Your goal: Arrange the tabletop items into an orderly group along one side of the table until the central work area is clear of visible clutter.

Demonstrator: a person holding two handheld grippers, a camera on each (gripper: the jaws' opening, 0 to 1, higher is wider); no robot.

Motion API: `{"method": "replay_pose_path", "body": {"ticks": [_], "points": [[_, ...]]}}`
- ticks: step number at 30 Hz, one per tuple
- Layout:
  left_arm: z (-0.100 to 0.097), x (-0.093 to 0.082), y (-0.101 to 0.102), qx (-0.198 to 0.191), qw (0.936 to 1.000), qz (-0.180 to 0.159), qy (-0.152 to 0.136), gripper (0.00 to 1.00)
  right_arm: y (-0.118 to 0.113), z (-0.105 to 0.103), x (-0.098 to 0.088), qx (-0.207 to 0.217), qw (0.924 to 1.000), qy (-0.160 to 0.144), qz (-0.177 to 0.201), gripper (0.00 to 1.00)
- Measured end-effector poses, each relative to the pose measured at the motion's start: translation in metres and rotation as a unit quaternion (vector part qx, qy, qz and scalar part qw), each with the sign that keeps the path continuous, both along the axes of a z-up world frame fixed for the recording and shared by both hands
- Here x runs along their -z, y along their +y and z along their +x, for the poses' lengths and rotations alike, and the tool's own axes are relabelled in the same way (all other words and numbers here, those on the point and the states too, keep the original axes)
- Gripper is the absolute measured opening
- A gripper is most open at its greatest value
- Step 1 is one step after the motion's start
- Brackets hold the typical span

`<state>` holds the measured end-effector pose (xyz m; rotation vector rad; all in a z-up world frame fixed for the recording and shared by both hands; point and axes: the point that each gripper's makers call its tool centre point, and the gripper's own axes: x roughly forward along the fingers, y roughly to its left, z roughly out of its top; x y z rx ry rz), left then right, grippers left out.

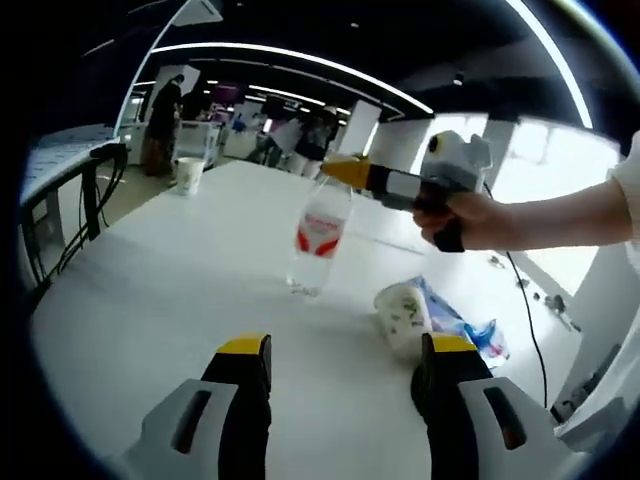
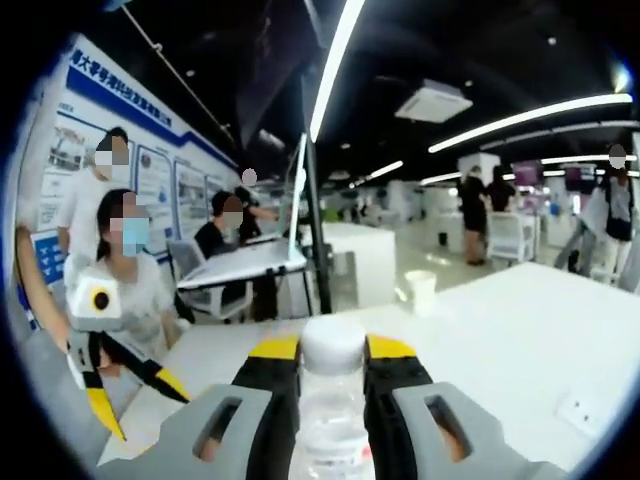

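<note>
1. Left gripper view: the left gripper (image 1: 345,365) hangs open over the white table (image 1: 150,290). The right gripper (image 1: 345,172) pinches the neck of a clear plastic bottle with a red label (image 1: 318,235); it stands mid-table, nearly upright, cap up. It could swing or tip against the tipped white paper cup (image 1: 402,315).
2. Right gripper view: the right gripper (image 2: 332,365) is clamped just below the bottle's white cap (image 2: 332,345); so high a grip may slip.

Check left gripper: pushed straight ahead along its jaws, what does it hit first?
Probably the water bottle, upright on the white table ahead of the open left gripper. The tipped paper cup lies slightly right; depth is uncertain.
</note>
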<state>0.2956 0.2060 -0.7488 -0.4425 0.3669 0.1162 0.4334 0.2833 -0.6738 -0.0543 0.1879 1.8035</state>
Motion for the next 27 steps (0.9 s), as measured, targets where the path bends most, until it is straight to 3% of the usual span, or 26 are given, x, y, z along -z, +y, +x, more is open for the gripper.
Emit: {"method": "replay_pose_path", "body": {"ticks": [12,27], "points": [[-0.003,0.004,0.000,-0.003,1.0000,-0.004,0.002,0.57,-0.003,-0.004,0.001,-0.013,0.9999,0.002,0.007,0.19],[-0.009,0.011,-0.004,-0.001,0.9999,-0.012,0.008,0.57,-0.009,-0.012,0.001,-0.038,0.9990,-0.024,0.007,0.19]]}}
